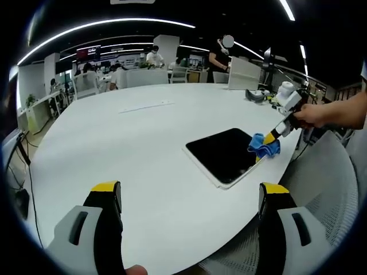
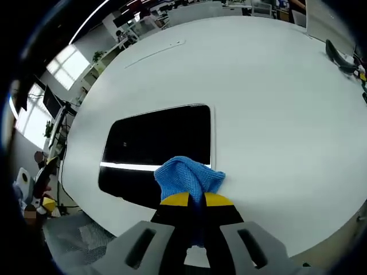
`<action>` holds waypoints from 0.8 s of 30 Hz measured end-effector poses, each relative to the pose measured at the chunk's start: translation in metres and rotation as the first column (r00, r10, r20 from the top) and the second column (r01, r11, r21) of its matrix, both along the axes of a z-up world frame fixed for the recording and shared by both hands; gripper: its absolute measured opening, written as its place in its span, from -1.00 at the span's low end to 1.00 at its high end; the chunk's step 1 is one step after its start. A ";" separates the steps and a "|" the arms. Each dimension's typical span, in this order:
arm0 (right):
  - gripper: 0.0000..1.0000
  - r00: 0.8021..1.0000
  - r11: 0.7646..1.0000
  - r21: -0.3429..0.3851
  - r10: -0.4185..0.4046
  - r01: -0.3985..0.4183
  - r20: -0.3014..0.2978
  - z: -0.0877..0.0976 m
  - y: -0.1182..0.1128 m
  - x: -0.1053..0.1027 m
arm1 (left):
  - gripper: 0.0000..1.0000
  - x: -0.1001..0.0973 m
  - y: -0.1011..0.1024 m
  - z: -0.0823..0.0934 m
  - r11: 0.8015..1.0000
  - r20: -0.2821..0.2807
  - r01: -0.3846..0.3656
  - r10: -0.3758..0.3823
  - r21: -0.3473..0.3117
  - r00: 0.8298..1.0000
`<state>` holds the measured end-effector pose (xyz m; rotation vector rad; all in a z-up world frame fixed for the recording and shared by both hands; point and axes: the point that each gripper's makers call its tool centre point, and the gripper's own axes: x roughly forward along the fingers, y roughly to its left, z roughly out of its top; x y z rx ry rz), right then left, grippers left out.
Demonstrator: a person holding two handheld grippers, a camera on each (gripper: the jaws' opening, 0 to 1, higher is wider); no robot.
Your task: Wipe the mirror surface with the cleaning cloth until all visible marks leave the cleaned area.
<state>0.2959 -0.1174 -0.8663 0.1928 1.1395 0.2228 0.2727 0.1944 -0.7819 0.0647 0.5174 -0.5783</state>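
Cloth [image 2: 188, 175] pinched in right tongs [image 2: 196, 199], mirror [image 2: 155, 143] edge seemingly hidden beneath

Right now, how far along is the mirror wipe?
Done: the right gripper is shut on the bunched blue cleaning cloth and has it pressed at one edge of the dark rectangular white-framed mirror on the white round table. In hand: wiping at that edge. Left: the rest of the glass; marks are too small to judge, one bright streak looks like reflection. The left gripper hangs open, away from it.

White table [image 1: 132, 149] carries mirror [image 1: 225, 152].
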 end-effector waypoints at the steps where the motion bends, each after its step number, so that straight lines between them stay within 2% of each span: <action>1: -0.97 1.000 1.000 0.001 -0.001 0.001 0.000 0.000 0.000 0.000 | 0.98 0.000 0.000 0.000 1.000 0.000 0.000 0.000 0.001 1.000; 6: -0.96 1.000 1.000 0.004 -0.017 0.017 0.002 -0.001 0.000 0.001 | 0.98 0.000 0.001 0.000 1.000 0.001 0.001 -0.001 0.003 1.000; 9: -0.96 1.000 1.000 0.000 0.005 -0.005 0.021 -0.001 0.000 0.002 | 0.98 0.000 0.002 0.000 1.000 0.000 -0.001 0.001 0.003 1.000; 10: -0.96 1.000 1.000 0.013 -0.025 0.025 0.014 0.000 0.000 0.002 | 0.98 0.000 0.002 0.000 1.000 0.000 -0.001 0.001 0.002 1.000; 12: -0.96 1.000 1.000 0.006 -0.023 0.023 0.013 0.000 0.001 0.002 | 0.98 0.000 0.002 -0.001 1.000 0.000 0.000 0.000 0.003 1.000; 16: -0.97 0.997 0.997 0.012 -0.073 0.073 -0.003 0.000 0.003 0.003 | 0.98 0.000 0.001 0.000 1.000 0.001 -0.001 0.001 -0.003 1.000; 24: -0.97 0.998 0.999 -0.007 -0.052 0.052 -0.018 0.000 0.009 0.001 | 0.98 0.001 0.000 0.004 1.000 0.006 -0.003 0.003 -0.020 1.000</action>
